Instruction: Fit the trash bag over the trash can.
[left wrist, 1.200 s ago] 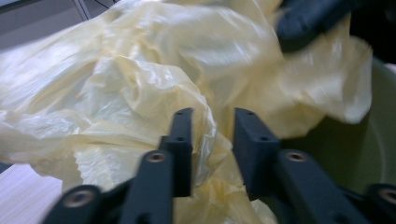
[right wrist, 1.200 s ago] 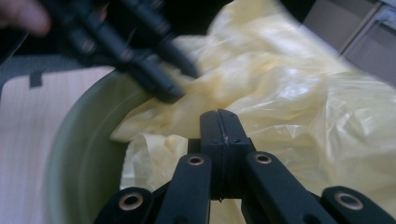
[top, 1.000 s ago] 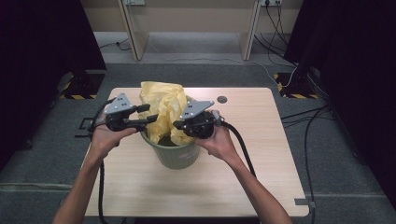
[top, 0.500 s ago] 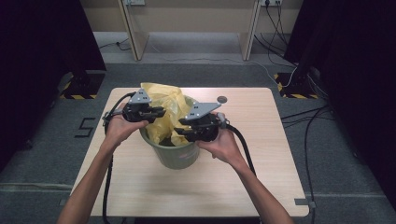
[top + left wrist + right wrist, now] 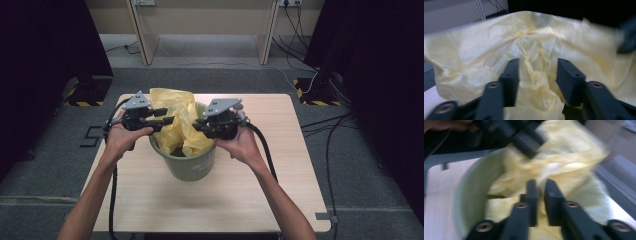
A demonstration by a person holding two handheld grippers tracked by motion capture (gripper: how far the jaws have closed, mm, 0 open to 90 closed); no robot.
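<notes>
Yellow plastic bag [image 5: 181, 125], crumpled, bunched in and above the mouth of a green bin [image 5: 192, 162] at centre frame, spilling over its far rim. Left hand-held gripper [image 5: 167, 121] at the bag's left edge, jaws spread wide with film bulging between them. Right hand-held gripper [image 5: 198, 126] opposite, jaws clenched on a fold of the bag. Beneath, pale wooden bench [image 5: 280, 165].

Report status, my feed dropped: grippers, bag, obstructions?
Left gripper open around crumpled yellow plastic bag. Right gripper shut on bag, over round green bin. Nothing obstructing.
</notes>
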